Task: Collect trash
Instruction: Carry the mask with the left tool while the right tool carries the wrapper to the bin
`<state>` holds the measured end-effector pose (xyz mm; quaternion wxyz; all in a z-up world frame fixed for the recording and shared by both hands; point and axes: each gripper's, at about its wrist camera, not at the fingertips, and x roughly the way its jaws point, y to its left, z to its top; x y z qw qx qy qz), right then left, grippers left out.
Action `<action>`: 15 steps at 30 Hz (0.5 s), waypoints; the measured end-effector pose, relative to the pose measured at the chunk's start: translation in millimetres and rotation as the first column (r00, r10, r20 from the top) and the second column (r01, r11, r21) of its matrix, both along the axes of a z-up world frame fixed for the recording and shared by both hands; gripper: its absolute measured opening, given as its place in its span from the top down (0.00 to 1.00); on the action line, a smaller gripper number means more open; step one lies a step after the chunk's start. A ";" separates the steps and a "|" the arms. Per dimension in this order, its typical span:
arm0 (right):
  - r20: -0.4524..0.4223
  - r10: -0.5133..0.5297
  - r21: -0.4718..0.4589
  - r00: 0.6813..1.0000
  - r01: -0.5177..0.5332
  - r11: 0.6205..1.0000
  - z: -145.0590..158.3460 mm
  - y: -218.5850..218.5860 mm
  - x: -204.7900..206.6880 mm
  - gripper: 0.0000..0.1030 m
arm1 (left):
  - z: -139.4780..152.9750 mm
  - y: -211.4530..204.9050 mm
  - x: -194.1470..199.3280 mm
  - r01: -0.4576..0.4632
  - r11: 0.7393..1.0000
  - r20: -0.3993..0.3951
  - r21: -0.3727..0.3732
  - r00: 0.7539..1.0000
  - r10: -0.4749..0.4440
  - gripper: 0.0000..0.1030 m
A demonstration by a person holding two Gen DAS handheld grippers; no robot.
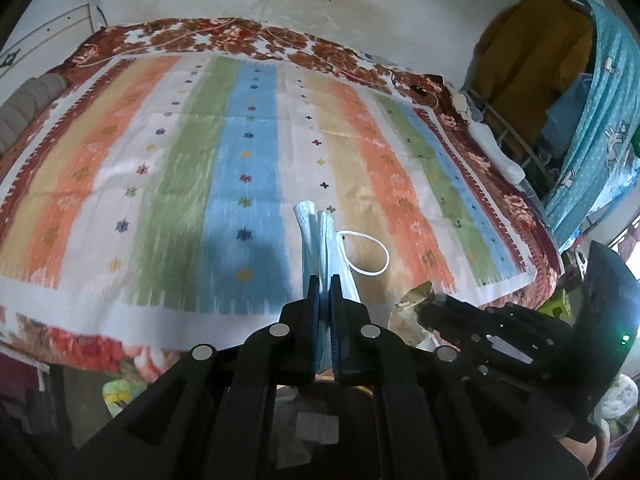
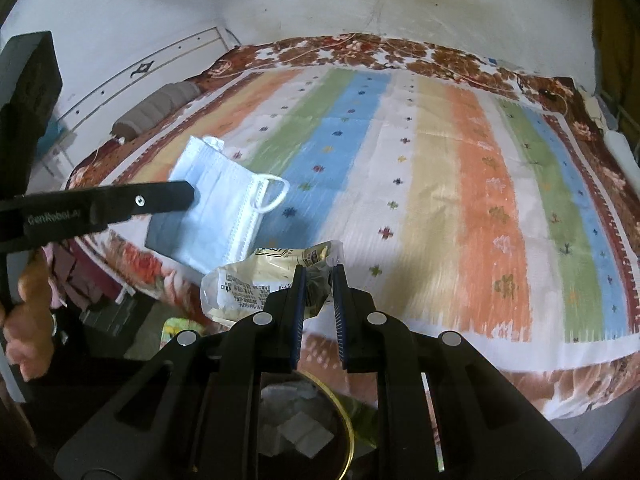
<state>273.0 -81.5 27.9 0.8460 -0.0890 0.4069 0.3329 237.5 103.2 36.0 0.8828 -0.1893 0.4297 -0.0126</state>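
My left gripper is shut on a light blue face mask with a white ear loop, held above the near edge of the bed. In the right wrist view the same mask hangs from the left gripper at the left. My right gripper is shut on a crumpled yellowish plastic wrapper with printed text. The right gripper and wrapper show low right in the left wrist view. Both are over a bin with a golden rim, holding white paper scraps.
A striped multicolour sheet covers a bed with a red floral blanket under it. White wall behind. A grey pillow lies at far left. Shelves with a blue curtain stand at the right of the bed.
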 end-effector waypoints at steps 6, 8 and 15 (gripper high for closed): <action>-0.006 0.015 0.011 1.000 -0.015 1.000 -4.5 -9.2 -28.4 0.88 | -6.4 -9.5 -40.0 -0.006 1.000 -0.004 -0.023 1.000 0.006 0.96; -0.017 0.014 0.017 1.000 -0.014 1.000 -8.5 -14.6 -38.0 0.88 | -11.1 -14.5 -51.4 -0.004 1.000 -0.012 -0.019 1.000 0.004 0.96; -0.051 0.032 -0.002 0.998 -0.032 0.999 -28.0 -24.8 -74.2 0.88 | -34.3 -25.0 -90.3 -0.014 1.000 -0.068 -0.008 0.998 0.013 0.96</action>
